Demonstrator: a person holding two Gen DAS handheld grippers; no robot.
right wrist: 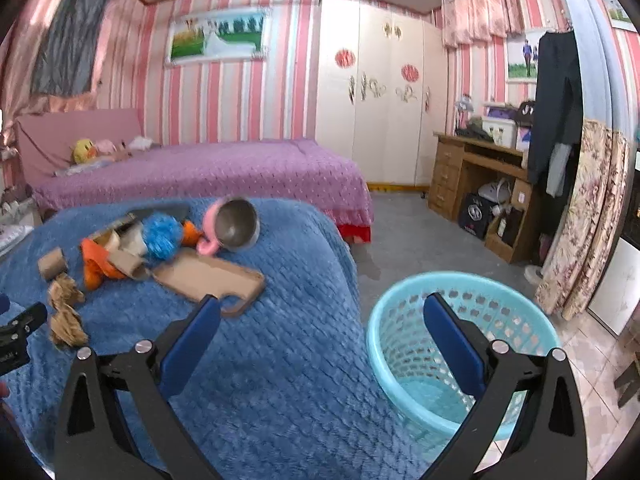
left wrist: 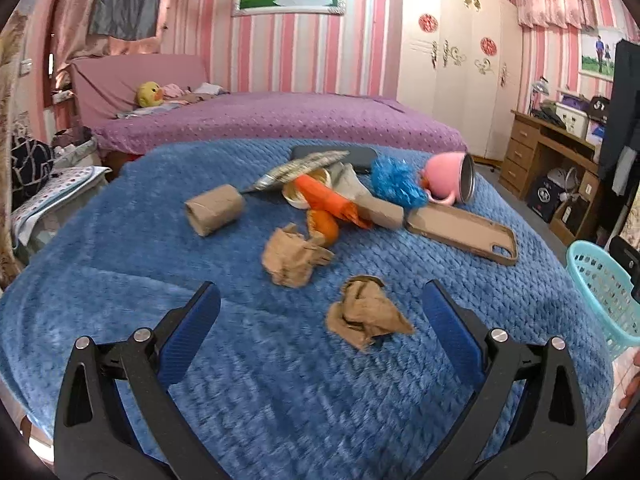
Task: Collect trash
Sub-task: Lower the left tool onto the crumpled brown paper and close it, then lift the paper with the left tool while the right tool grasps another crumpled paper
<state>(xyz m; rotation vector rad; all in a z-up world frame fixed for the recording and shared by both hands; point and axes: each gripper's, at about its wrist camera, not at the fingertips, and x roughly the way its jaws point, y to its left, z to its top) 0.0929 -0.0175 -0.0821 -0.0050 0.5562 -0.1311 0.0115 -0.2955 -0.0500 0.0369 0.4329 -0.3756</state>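
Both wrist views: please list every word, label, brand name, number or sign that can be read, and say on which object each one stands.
No text can be read in either view.
Dark box under the desk: it bears a round white logo, too blurred to read.
Red round decorations on the wardrobe: a pattern only, too small to tell.
Brown phone case, pink mug, turquoise basket: no print visible.

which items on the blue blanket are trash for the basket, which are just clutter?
Likely trash: near crumpled paper, second crumpled paper, cardboard roll, orange peel, foil wrapper; target is the basket.

Probably not: pink mug, phone case, blue pom-pom.
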